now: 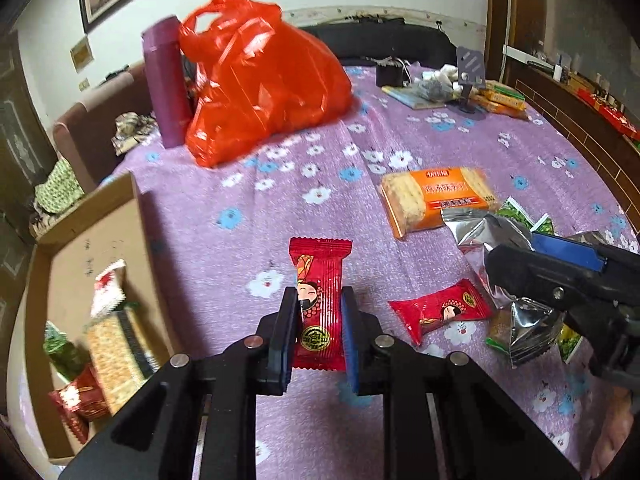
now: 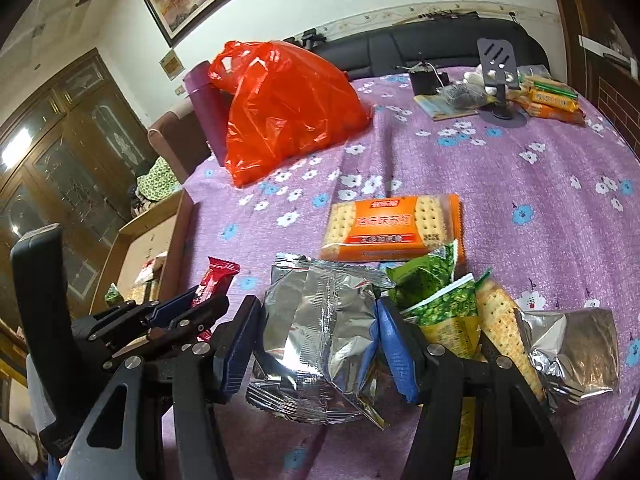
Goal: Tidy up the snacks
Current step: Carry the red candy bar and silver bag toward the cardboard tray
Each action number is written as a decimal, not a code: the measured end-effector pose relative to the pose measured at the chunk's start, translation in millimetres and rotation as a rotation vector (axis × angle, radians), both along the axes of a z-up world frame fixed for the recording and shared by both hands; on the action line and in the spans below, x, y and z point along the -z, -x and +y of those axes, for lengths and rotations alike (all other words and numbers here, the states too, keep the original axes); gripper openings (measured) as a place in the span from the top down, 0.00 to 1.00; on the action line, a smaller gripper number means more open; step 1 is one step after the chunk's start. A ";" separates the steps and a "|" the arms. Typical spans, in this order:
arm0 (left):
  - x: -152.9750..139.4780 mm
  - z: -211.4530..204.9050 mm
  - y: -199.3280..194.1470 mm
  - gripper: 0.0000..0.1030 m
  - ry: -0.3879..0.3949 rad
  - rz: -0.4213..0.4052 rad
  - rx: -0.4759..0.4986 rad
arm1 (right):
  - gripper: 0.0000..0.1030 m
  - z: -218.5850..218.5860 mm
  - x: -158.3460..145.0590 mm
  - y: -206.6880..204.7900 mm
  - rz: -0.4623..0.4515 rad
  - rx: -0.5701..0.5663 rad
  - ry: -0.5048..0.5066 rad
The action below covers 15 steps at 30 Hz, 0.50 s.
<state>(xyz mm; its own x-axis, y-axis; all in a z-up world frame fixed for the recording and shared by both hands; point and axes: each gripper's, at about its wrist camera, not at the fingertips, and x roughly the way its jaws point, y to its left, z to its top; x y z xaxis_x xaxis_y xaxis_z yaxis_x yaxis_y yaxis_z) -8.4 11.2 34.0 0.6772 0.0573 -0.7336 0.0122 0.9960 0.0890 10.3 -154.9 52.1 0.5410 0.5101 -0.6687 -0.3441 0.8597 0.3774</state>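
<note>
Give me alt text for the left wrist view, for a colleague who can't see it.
The left gripper is shut on a red candy packet above a purple flowered cloth. A cardboard box with snacks inside sits at left; a second red packet, an orange cracker pack and silver packets lie right, near the right gripper.

Your views are evenly lit by soft daylight with faint shadows. Glare flashes off the silver packet (image 2: 320,344) and red bag (image 1: 256,84). Fisheye bending darkens the corners; the left view's far objects smear slightly.
</note>
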 end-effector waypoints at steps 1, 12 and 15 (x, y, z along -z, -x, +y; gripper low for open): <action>-1.8 0.4 2.9 0.81 -0.011 0.015 0.014 | 0.38 1.4 -1.8 1.8 -0.005 -0.005 -0.003; -25.1 8.7 24.3 0.81 -0.085 -0.084 -0.024 | 0.38 13.9 -13.8 11.7 -0.032 -0.032 0.000; -28.6 12.2 28.8 0.81 -0.103 -0.104 -0.037 | 0.38 17.0 -16.5 13.2 -0.039 -0.039 0.002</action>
<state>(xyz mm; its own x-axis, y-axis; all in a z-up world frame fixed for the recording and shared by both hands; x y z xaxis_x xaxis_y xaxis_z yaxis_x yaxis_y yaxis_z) -37.2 23.4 62.6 0.7454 0.1553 -0.6483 -0.0394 0.9811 0.1896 -2.9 -137.9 68.6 0.5462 0.5301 -0.6486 -0.3918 0.8460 0.3616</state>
